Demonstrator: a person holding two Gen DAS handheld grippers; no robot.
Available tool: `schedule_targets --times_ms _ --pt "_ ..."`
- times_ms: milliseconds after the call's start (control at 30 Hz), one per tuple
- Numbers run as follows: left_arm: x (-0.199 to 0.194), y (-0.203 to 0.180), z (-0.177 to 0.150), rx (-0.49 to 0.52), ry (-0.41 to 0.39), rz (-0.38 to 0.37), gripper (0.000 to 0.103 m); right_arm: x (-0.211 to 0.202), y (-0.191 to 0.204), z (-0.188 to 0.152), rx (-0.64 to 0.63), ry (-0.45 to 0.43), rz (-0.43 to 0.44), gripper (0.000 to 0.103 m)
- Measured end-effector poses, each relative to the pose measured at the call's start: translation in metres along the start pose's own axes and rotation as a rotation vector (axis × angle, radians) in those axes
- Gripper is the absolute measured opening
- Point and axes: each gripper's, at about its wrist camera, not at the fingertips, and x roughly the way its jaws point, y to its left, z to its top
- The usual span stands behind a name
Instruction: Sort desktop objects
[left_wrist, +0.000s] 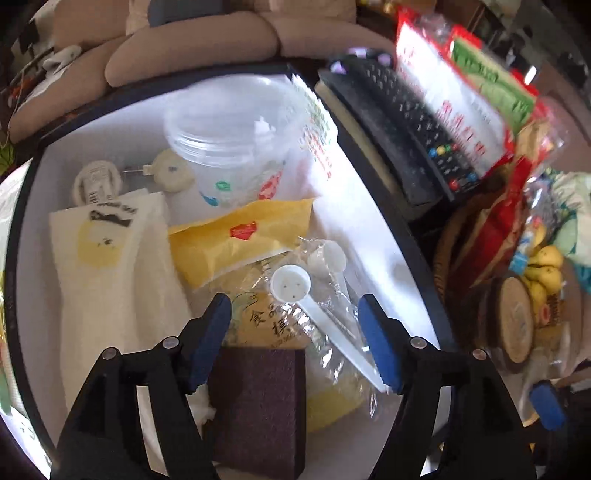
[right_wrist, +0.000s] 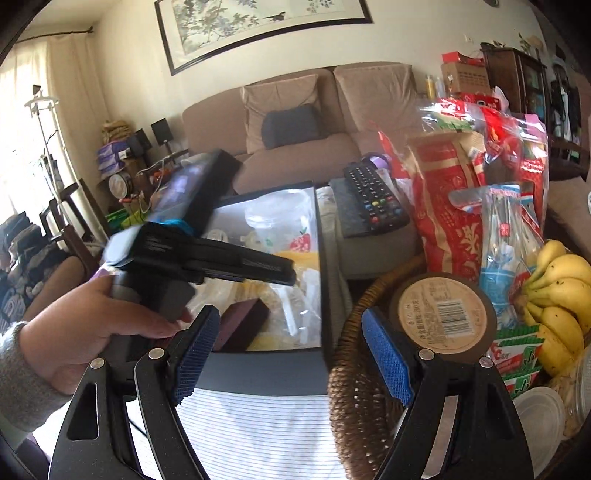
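Left gripper (left_wrist: 295, 343) hangs over the box (left_wrist: 402, 229), jaws released, empty, straddling the white scoop (left_wrist: 295, 291) atop the bagged items beside the brown block (left_wrist: 258, 402). Right gripper (right_wrist: 291, 354) also released, empty, near the basket (right_wrist: 354, 398). Likely between picks; next needs lowering and closing on 1 item.

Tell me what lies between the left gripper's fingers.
In the left wrist view, a white scoop in clear wrap and a maroon block lie between the open left gripper fingers.
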Motion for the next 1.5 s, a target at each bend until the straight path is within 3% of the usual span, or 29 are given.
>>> schedule_targets --times_ms 133,367,467,500,667,800,933,1133,1233,1367,1500 --pt "-0.063 0.031 -0.031 -0.011 -0.114 -0.069 0.072 0.008 0.017 0.004 -0.032 -0.005 0.030 0.083" --pt "-0.151 0.120 -0.096 -0.077 -0.293 -0.020 0.099 0.023 0.081 0.002 -0.116 0.000 0.142 0.084" --pt "-0.158 0.163 -0.126 -0.128 -0.286 0.020 0.103 0.034 0.113 -0.003 -0.159 0.016 0.171 0.095" --pt "-0.160 0.175 -0.136 -0.141 -0.282 0.030 0.103 0.038 0.124 -0.005 -0.181 0.021 0.171 0.103" --pt "-0.168 0.233 -0.180 -0.213 -0.306 0.073 0.103 0.055 0.179 -0.014 -0.247 0.037 0.208 0.103" --pt "-0.170 0.274 -0.199 -0.255 -0.316 0.115 0.103 0.072 0.221 -0.022 -0.269 0.090 0.274 0.103" --pt "-0.172 0.321 -0.209 -0.318 -0.341 0.247 0.103 0.094 0.270 -0.022 -0.356 0.138 0.278 0.103" --pt "-0.176 0.394 -0.227 -0.451 -0.354 0.326 0.103 0.131 0.327 -0.023 -0.392 0.195 0.345 0.103" --pt "-0.180 0.420 -0.230 -0.504 -0.363 0.293 0.103 0.158 0.343 -0.034 -0.367 0.240 0.372 0.103" --pt "-0.176 0.436 -0.234 -0.531 -0.349 0.286 0.103 0.201 0.347 -0.045 -0.241 0.306 0.413 0.103" --pt "-0.175 0.445 -0.236 -0.582 -0.340 0.222 0.103 0.240 0.350 -0.039 -0.236 0.311 0.304 0.103"
